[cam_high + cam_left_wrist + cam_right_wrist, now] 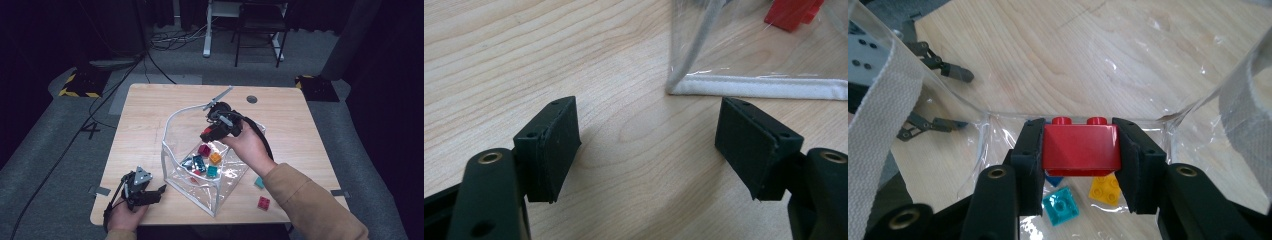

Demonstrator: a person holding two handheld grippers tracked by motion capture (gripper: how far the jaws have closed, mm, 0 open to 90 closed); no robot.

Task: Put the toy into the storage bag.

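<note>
Clamped between the right claw's (pixel 1081 165) jaws sits a red brick (pixel 1081 150), studs up, held over the open mouth of the clear bag (pixel 172 165), probably to be dropped among the bricks inside. That close view shows a cyan brick (pixel 1061 205) and an orange brick (pixel 1105 190) beneath. From above, two more bricks (pixel 261 192) lie outside on the surface (pixel 150 110). Left claw (pixel 649 150) rests wide and holds nothing, beside the bag's corner.

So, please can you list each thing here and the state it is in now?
Right gripper: shut on the red brick, above the bag.
Left gripper: open, holding nothing, beside the bag.
Clear bag: open, standing on the table, bricks inside.
Teal brick and dark red brick: on the table outside the bag.
</note>
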